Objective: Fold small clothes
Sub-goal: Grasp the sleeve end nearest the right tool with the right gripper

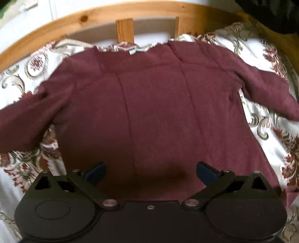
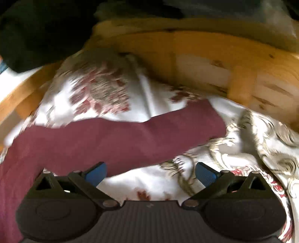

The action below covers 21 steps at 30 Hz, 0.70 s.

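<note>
A maroon long-sleeved top (image 1: 149,104) lies spread flat on a white bedspread with a red and grey floral pattern (image 1: 269,130), neck toward the far side and both sleeves out to the sides. My left gripper (image 1: 151,172) is open and empty, held over the lower middle of the top. In the right wrist view, one sleeve of the top (image 2: 130,138) runs from lower left to its cuff at the right. My right gripper (image 2: 151,172) is open and empty, just in front of that sleeve, over the bedspread (image 2: 160,187).
A wooden bed frame (image 1: 104,15) curves along the far side of the bed, with upright slats. It also shows in the right wrist view (image 2: 205,61). Dark fabric (image 2: 37,33) sits at the upper left there. The right wrist view is blurred.
</note>
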Available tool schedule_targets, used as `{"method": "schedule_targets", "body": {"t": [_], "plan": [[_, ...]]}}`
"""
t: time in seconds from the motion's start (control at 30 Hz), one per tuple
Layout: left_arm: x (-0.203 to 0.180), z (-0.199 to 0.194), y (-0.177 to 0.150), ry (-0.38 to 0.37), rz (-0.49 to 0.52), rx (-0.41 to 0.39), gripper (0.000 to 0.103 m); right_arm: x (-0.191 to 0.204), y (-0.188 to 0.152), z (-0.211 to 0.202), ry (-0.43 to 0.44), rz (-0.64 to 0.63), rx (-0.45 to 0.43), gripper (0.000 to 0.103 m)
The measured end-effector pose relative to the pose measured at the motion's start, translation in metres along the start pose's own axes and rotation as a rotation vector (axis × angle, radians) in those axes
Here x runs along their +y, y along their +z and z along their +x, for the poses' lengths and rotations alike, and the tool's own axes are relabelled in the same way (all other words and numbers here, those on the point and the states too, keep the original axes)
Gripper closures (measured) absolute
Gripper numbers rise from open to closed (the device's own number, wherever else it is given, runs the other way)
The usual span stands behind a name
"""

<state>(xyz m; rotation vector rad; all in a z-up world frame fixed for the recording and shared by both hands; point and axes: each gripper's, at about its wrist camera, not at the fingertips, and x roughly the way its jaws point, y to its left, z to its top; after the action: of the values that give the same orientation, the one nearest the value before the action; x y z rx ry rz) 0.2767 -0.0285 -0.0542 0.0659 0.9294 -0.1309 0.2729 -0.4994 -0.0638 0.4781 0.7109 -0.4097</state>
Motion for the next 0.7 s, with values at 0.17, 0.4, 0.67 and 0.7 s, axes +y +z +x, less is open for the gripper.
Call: {"method": "schedule_targets", "body": {"t": [0.17, 0.4, 0.67, 0.7], "plan": [[0.002, 0.014, -0.022, -0.021, 0.022, 0.069, 0.001, -0.029, 0.016, 0.010, -0.034, 0.148, -0.050, 0.000], [-0.013, 0.012, -0.053, -0.001, 0.139, 0.147, 0.001, -0.071, 0.030, 0.032, -0.025, 0.317, -0.077, 0.000], [0.001, -0.002, -0.049, -0.009, 0.065, 0.145, 0.001, -0.067, 0.039, 0.053, -0.123, 0.241, -0.111, 0.072], [0.005, -0.008, -0.047, 0.007, 0.049, 0.126, 0.001, -0.063, 0.041, 0.049, -0.126, 0.211, -0.152, 0.081]]}}
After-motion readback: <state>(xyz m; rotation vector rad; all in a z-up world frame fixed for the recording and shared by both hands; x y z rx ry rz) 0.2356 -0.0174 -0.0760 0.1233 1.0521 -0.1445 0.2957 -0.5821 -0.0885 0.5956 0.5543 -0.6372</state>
